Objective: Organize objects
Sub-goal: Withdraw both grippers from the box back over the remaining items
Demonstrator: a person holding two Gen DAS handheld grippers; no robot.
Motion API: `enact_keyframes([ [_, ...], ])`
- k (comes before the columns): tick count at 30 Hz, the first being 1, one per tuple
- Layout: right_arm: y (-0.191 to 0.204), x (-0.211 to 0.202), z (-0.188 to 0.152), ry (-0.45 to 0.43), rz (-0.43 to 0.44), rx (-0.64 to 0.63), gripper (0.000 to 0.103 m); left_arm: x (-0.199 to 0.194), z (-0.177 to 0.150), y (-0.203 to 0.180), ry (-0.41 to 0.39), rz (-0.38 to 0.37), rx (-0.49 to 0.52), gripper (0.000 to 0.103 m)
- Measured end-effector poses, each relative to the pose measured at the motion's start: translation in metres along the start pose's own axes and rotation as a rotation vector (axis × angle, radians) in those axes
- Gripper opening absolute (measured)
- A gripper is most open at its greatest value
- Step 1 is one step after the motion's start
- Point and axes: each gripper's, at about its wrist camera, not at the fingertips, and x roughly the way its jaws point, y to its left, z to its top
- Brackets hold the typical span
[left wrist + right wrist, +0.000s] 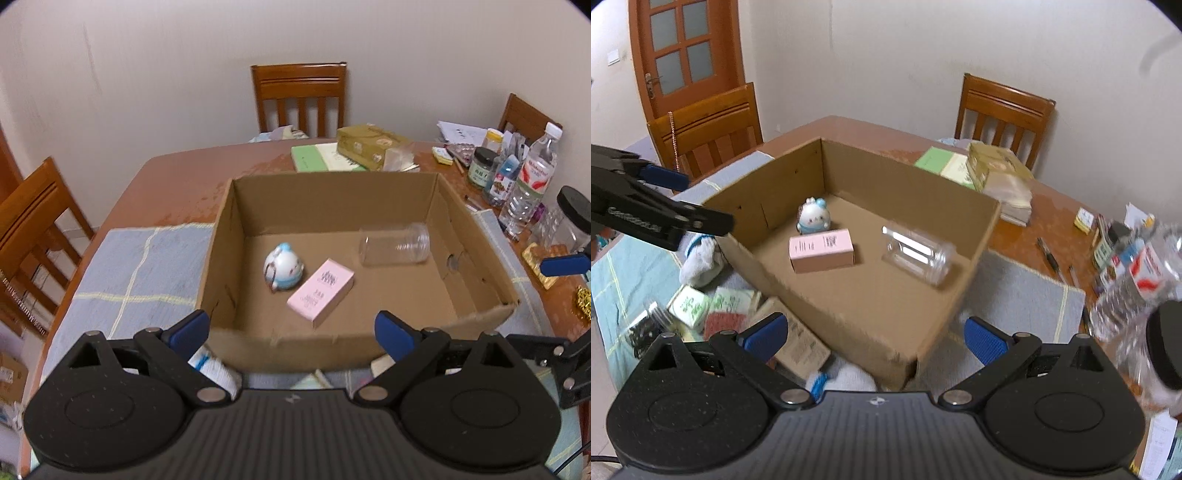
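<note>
Judging by what lies where, the sorting is partly done: the cardboard box, the biggest thing on the bench and filling the middle of both views, already holds three items, while a loose cluster waits outside its near wall at the lower left of the right wrist view. Inside, going by size, there is one clear plastic jar on its side toward the right wall, one pink carton lying flat near the centre, and one small white-and-blue rabbit figure just beside the carton. Outside I count one white sock bundle with a blue band, one flat brown packet against the box wall, two green-and-white packets, one reddish pad and one small jar of dark bits; another white-and-blue soft thing pokes out at the bottom centre, too hidden to name. Both tools hover short of the box's near rim. The left tongs stand wide apart with nothing between them, and the right tongs likewise gape fully and carry nothing. Bottles and papers at the far right look like clutter rather than part of the job, though I cannot be sure.
</note>
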Motion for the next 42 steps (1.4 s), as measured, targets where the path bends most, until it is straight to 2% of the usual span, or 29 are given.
enact_keyframes([
  [7, -0.002, -0.009, -0.028, 0.010, -0.027, 0.031, 0.103, -0.017, -0.037, -0.009, -0.014, 0.031, -0.012, 0.096],
  [14, -0.003, -0.012, -0.061, 0.037, -0.037, 0.017, 0.103, -0.028, -0.079, -0.025, 0.032, 0.035, -0.076, 0.096],
  [21, -0.009, -0.018, -0.090, 0.068, -0.017, 0.058, 0.103, -0.041, -0.110, -0.038, 0.042, 0.073, -0.186, 0.096],
  [26, -0.003, -0.026, -0.104, 0.065, 0.009, 0.041, 0.103, -0.049, -0.131, -0.050, 0.060, 0.093, -0.180, 0.096],
  [33, 0.007, -0.035, -0.118, 0.067, 0.036, 0.032, 0.103, -0.063, -0.148, -0.048, 0.047, 0.056, -0.131, 0.096],
  [37, 0.015, -0.038, -0.125, 0.073, 0.027, 0.051, 0.103, -0.057, -0.154, -0.035, 0.048, -0.004, -0.065, 0.096],
  [42, 0.033, -0.035, -0.131, 0.081, -0.033, 0.072, 0.103, -0.037, -0.166, -0.015, 0.084, -0.107, 0.019, 0.096],
])
